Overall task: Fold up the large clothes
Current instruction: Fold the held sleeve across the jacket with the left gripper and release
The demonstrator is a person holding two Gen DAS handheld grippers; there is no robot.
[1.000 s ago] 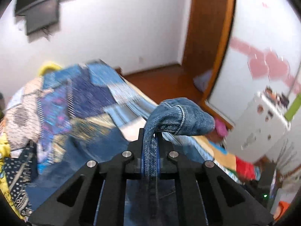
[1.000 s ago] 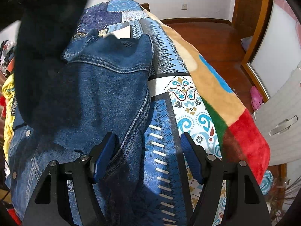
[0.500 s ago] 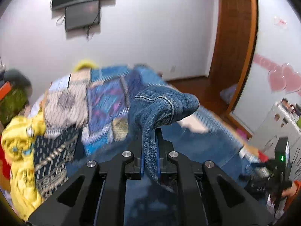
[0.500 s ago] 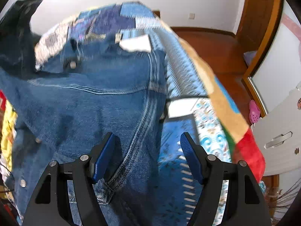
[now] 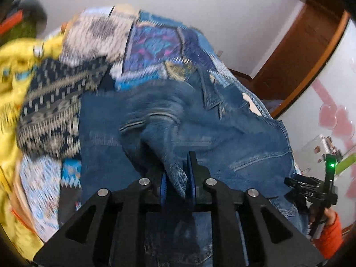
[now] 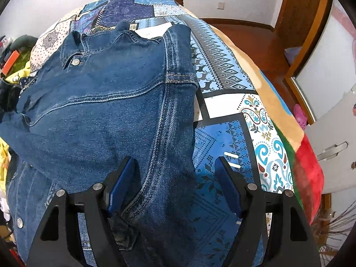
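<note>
A large blue denim jacket (image 6: 106, 115) lies on a patchwork-patterned bed, collar toward the far end; it also shows in the left wrist view (image 5: 222, 133). My left gripper (image 5: 178, 178) is shut on a sleeve of the jacket (image 5: 160, 138) and holds it low over the jacket's body. My right gripper (image 6: 175, 178) is open, its blue pads either side of the jacket's right edge near the bed, gripping nothing. The right gripper also shows at the right edge of the left wrist view (image 5: 311, 191).
The patterned blanket (image 6: 222, 71) covers the bed, with a red and green border (image 6: 309, 169) at its right edge. Yellow clothes (image 5: 15, 71) and a dark patterned garment (image 5: 57, 102) are piled at the left. A white cabinet (image 6: 333, 133) and wooden door frame stand right.
My left gripper has swung down with the sleeve from high in the air to over the jacket. The jacket now lies flatter in the right wrist view. The right gripper stayed open.
</note>
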